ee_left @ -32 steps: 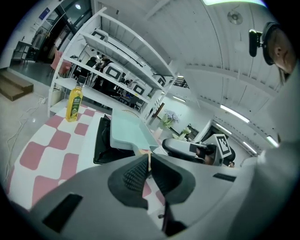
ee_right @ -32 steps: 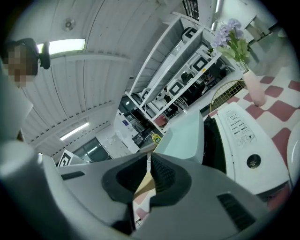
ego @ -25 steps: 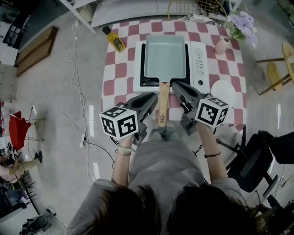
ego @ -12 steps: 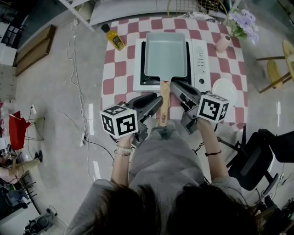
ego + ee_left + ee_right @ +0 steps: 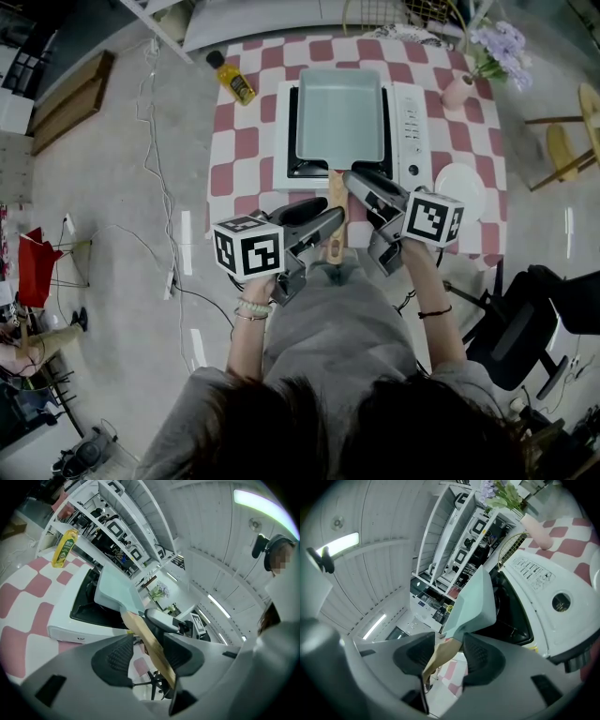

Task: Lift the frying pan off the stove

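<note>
The frying pan (image 5: 338, 114) sits flat on the stove (image 5: 408, 122), its wooden handle (image 5: 335, 211) pointing towards me. I judge it stiff and front-heavy, best gripped on that handle. My left tongs (image 5: 328, 217) and right tongs (image 5: 354, 183) have just been opening; both straddle the handle, unclamped.

Pan (image 5: 338, 112) pale mint, handle (image 5: 335, 190) tan wood; stove (image 5: 410, 122) white; tablecloth (image 5: 246, 150) pink-white checks; bottle (image 5: 234, 82) yellow

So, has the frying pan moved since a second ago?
No. The frying pan lies in the same place on the white stove, its wooden handle sticking out over the same edge of the table.
</note>
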Demonstrator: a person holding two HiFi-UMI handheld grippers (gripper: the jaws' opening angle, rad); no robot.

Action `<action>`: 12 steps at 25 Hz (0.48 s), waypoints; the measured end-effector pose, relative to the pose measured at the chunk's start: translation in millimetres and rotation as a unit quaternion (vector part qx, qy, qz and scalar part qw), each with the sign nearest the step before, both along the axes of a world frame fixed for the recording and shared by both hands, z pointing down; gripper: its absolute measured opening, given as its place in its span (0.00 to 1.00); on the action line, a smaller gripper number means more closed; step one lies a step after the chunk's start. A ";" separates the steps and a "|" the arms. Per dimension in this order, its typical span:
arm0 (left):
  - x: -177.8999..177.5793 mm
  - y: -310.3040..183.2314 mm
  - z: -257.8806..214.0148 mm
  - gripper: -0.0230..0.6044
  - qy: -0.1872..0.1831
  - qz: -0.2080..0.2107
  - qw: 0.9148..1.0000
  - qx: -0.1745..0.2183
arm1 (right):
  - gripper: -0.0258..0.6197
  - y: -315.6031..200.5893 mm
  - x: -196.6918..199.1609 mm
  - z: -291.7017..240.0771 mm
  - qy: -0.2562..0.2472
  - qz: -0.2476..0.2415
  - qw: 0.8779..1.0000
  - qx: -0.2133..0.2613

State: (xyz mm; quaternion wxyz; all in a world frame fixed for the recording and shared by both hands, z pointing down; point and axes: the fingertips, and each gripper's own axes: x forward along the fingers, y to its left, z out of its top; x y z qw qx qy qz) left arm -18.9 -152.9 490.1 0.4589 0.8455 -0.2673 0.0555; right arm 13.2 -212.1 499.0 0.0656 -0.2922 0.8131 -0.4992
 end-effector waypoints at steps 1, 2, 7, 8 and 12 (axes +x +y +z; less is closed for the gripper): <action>0.9 0.4 0.6 0.35 0.001 0.003 1.000 -0.003 | 0.34 -0.5 -0.8 1.1 -0.002 -0.001 1.000 -0.003; 2.0 0.8 1.2 0.35 0.004 0.006 1.000 -0.006 | 0.36 -1.0 -1.8 2.2 -0.004 -0.003 1.000 -0.007; 5.8 1.0 2.3 0.39 0.027 0.012 0.999 -0.024 | 0.39 -3.6 -7.2 7.4 -0.015 -0.011 1.000 -0.024; 6.4 1.6 3.2 0.39 0.026 0.018 0.999 -0.026 | 0.39 -4.3 -8.8 7.8 -0.018 -0.013 0.999 -0.027; 9.0 3.3 5.6 0.39 0.032 0.033 0.998 -0.037 | 0.41 -6.5 -14.8 10.2 -0.029 -0.023 0.999 -0.036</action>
